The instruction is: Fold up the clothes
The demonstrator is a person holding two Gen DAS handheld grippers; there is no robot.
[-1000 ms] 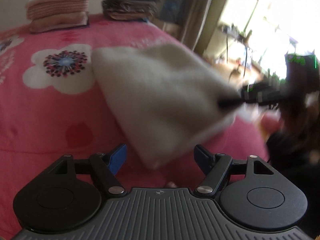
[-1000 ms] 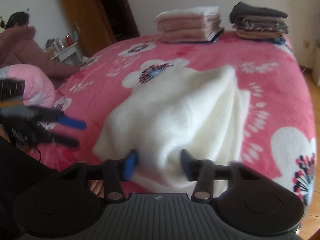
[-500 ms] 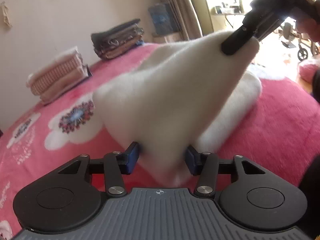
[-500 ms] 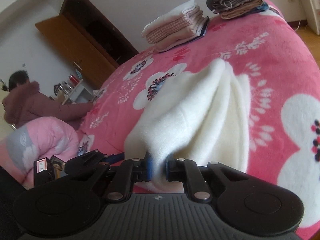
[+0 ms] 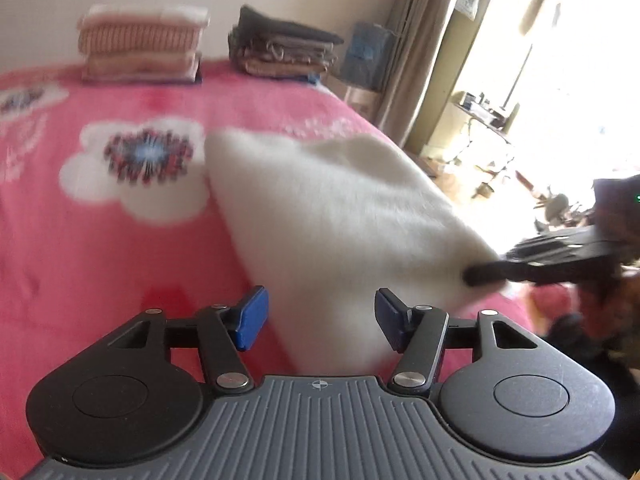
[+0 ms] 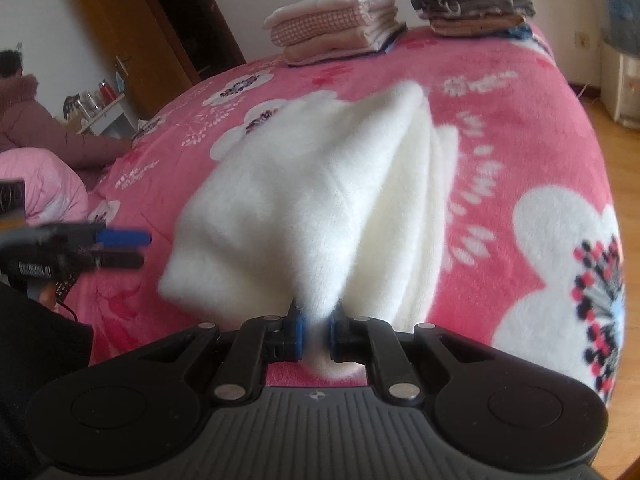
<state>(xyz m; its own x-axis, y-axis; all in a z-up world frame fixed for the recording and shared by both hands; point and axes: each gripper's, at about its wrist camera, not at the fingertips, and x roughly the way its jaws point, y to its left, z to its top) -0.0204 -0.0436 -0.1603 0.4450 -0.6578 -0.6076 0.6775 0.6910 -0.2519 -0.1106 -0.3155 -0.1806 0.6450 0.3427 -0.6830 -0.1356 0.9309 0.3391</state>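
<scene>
Pale walls; bright window (image 5: pixel 568 60) and drab curtain (image 5: pixel 424 52) ahead-right of the left claw, wooden door (image 6: pixel 132 20) ahead-left of the right.

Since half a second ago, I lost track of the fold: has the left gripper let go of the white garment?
Yes. The left gripper now stands open, back off the white garment on the pink blanket; earlier its pads pinched it.

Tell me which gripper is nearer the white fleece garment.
Right. The right gripper is clamped on a corner of the white fleece garment. The left gripper is open at the neighbouring corner, not gripping it.
</scene>
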